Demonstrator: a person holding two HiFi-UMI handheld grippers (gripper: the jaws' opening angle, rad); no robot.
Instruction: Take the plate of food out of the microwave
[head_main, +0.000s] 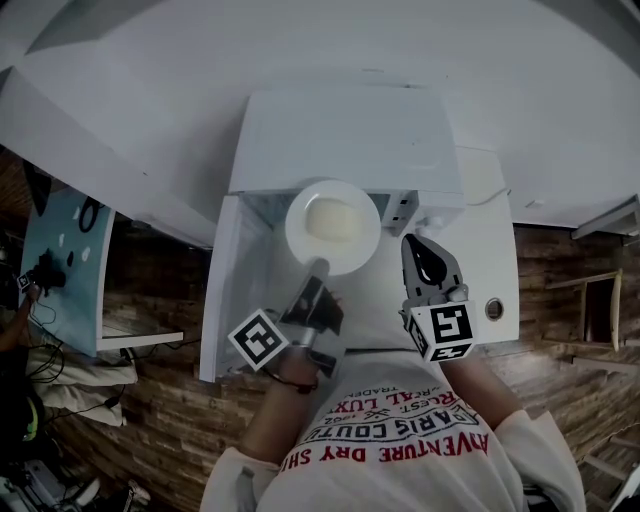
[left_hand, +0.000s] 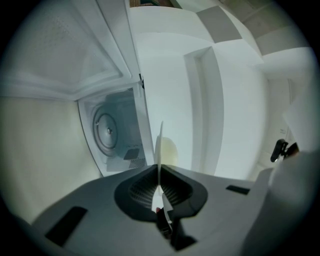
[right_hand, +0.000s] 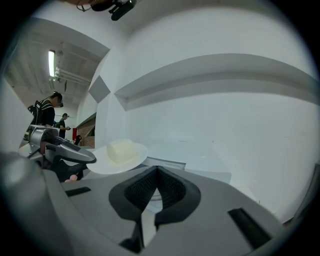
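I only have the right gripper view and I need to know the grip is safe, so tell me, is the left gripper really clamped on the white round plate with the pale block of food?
Observer: Yes. In the left gripper view, the left gripper has its fingers shut on the rim of the white round plate, which shows edge-on.
Operator: Anything else inside the oven?
Observer: The cavity of the white box-shaped microwave shows only its round turntable.
Operator: And the door?
Observer: In the head view, the white door stands swung open at the left of the opening.
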